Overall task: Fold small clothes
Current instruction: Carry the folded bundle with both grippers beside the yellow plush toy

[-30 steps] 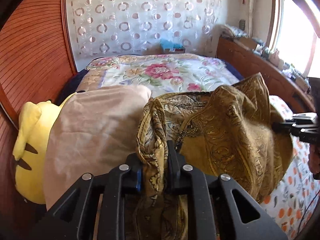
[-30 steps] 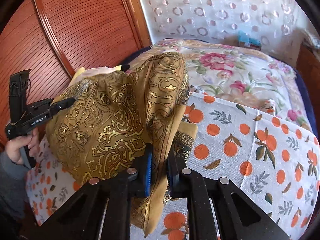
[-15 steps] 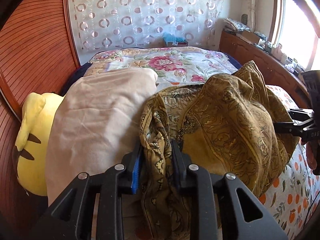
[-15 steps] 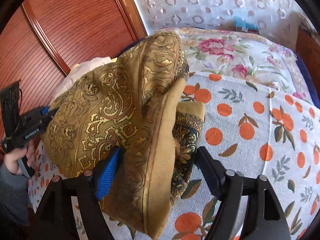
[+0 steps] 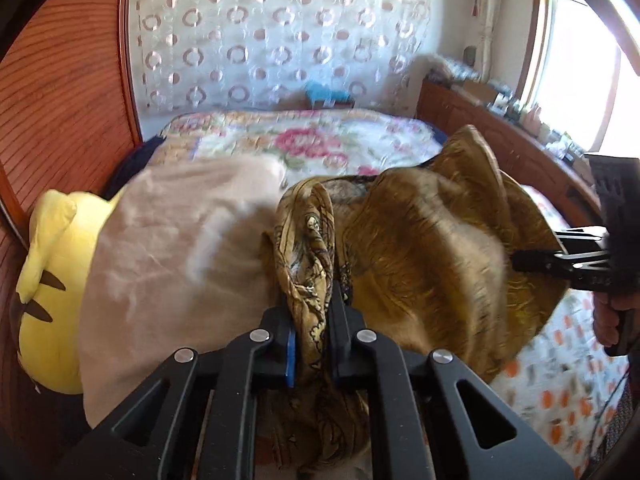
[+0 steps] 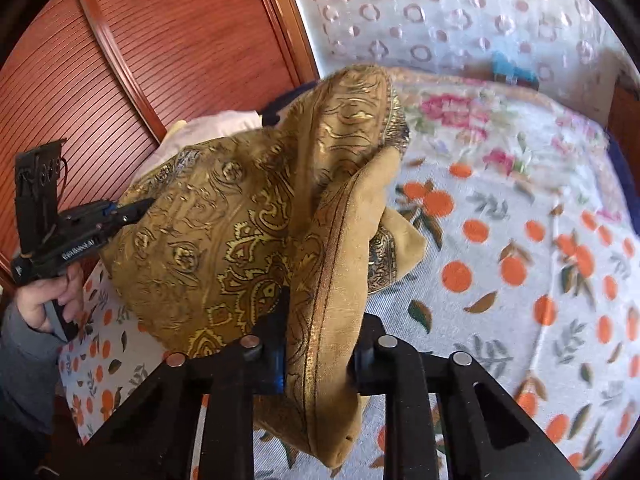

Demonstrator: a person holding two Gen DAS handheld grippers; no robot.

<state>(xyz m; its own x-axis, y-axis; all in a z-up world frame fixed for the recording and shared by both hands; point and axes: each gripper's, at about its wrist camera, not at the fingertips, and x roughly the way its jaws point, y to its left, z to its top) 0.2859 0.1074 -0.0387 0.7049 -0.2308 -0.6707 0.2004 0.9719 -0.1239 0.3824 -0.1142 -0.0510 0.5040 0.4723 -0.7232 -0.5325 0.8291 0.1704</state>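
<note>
Gold paisley cloth (image 6: 224, 240) clenched by both grippers' just-closing fingers (image 5: 340, 320); label unreadable.

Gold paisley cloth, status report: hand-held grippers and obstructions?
Left hand-held gripper and right hand-held gripper just closed on gold paisley cloth. Cloth bunched, lifted over orange-print sheet. Beige pillow close beside.

Yellow plush toy (image 5: 52, 280) half hidden under beige cloth (image 5: 172, 264).

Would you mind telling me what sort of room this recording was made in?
Most likely a bedroom at home: a bed with a floral quilt, a yellow plush toy beside a wooden wardrobe door, and a curtained wall.
</note>
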